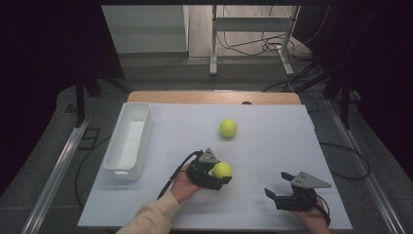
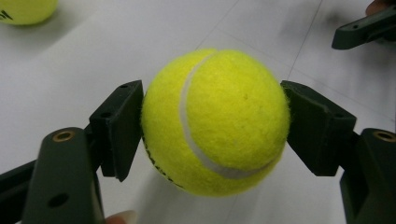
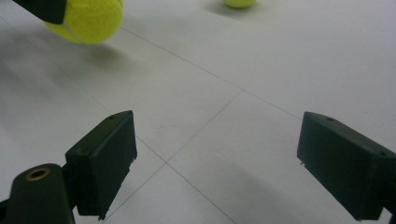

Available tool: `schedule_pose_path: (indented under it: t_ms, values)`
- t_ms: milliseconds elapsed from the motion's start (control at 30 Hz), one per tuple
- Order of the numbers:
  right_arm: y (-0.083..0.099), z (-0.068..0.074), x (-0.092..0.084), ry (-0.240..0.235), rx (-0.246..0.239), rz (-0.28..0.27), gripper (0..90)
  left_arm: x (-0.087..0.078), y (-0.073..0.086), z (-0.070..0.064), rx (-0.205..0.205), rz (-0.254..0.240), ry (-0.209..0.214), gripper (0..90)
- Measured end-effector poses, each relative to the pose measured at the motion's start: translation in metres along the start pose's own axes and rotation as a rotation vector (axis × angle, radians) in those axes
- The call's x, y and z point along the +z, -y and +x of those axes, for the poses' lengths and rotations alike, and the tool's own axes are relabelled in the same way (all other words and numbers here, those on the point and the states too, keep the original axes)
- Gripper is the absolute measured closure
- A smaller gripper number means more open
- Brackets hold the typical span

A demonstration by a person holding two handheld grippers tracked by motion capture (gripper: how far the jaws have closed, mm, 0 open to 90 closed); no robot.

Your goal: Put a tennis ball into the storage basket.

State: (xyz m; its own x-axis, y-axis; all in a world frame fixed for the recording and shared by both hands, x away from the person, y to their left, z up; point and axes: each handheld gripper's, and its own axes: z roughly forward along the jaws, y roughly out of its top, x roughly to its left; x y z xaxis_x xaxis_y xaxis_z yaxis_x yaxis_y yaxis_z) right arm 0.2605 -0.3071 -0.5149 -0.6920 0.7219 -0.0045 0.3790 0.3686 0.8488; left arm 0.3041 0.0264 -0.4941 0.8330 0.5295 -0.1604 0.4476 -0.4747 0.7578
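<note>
My left claw [image 1: 217, 171] clamps a tennis ball [image 2: 215, 121] just above the worktop [image 1: 272, 146]; its print is unreadable. Right claw [image 3: 217, 163] open, empty. Second ball [image 1: 228, 127] and white bin [image 1: 127, 139] beyond, path clear.

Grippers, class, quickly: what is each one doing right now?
Left gripper: closed on the near tennis ball, pads pressing both sides.
Right gripper: open, holding nothing.

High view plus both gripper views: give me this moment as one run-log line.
left hand-held gripper: shut on near ball | right hand-held gripper: open, nothing between jaws | far ball: on table | bin: at left
</note>
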Motion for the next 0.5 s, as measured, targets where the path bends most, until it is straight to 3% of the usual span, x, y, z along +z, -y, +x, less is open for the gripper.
schedule_pose_path:
  t_ms: [500]
  values:
    - [0.000,0.000,0.000,0.008,-0.008,0.006,12.5,-0.026,-0.008,-0.001,0.019,-0.065,-0.001,26.4]
